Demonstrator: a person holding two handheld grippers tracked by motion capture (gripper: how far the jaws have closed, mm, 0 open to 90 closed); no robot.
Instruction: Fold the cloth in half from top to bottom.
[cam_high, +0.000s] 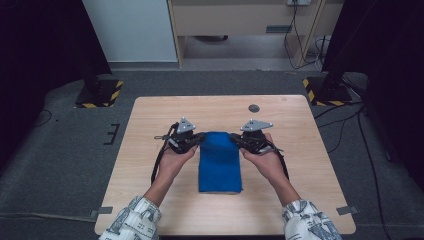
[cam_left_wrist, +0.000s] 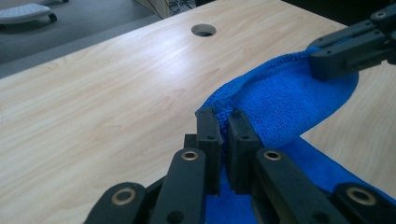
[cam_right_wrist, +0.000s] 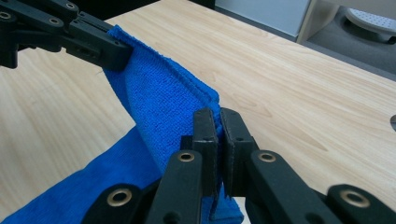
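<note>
On the counter (cam_high: 150, 150) in the high view, a blue cloth (cam_high: 219, 162) lies folded lengthwise between both hands, its far end lifted. Left gripper (cam_high: 199, 137) and right gripper (cam_high: 238, 138) each pinch a far corner. Left gripper view: jaws closed tight on the cloth's hemmed edge (cam_left_wrist: 224, 109); the fabric sags between the two holds. Right gripper view: jaws likewise clamped on the hem (cam_right_wrist: 205, 100). Judgement: light, limp terry, not slippery or fragile; corners and hems give the surest hold.
</note>
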